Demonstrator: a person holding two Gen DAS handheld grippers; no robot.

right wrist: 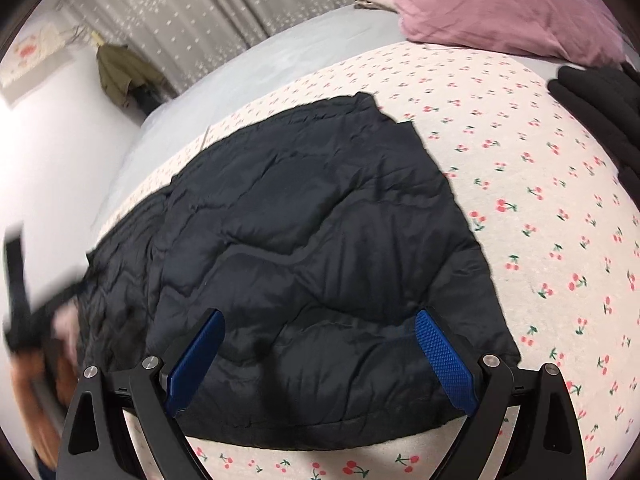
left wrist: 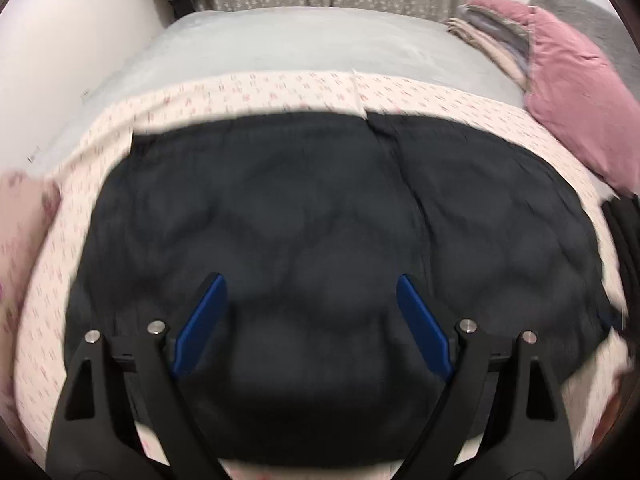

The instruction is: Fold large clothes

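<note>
- Dark quilted jacket — navy or near-black, puffy, stitched into soft padded panels with creases running across them — lies spread flat on the cherry-print sheet that covers the near part of the bed.
- From my left wrist view the jacket fills most of the frame, with a seam or opening running down from its far edge right of centre; motion blur softens the quilting, so I can't make out a zipper or collar.
- My left gripper hangs over the jacket's near half with its blue pads spread wide and nothing between them but the fabric below; I can't tell whether the tips touch it.
- My right gripper sits over the jacket's near right corner, jaws wide apart, blue pads clamping nothing.
- In the right wrist view the jacket's left end smears into blur, where a dark gripper frame and a hand show only as streaks — no detail to read there.
- Beyond the sheet lies pale grey bedding, with a pink pillow at the right and folded clothes stacked beside it.
- Black fabric sits at the sheet's right edge, cut off by the frame; I can't say what garment it is.
- Both jacket sleeves are out of sight or tucked under; I can't tell which.
</note>
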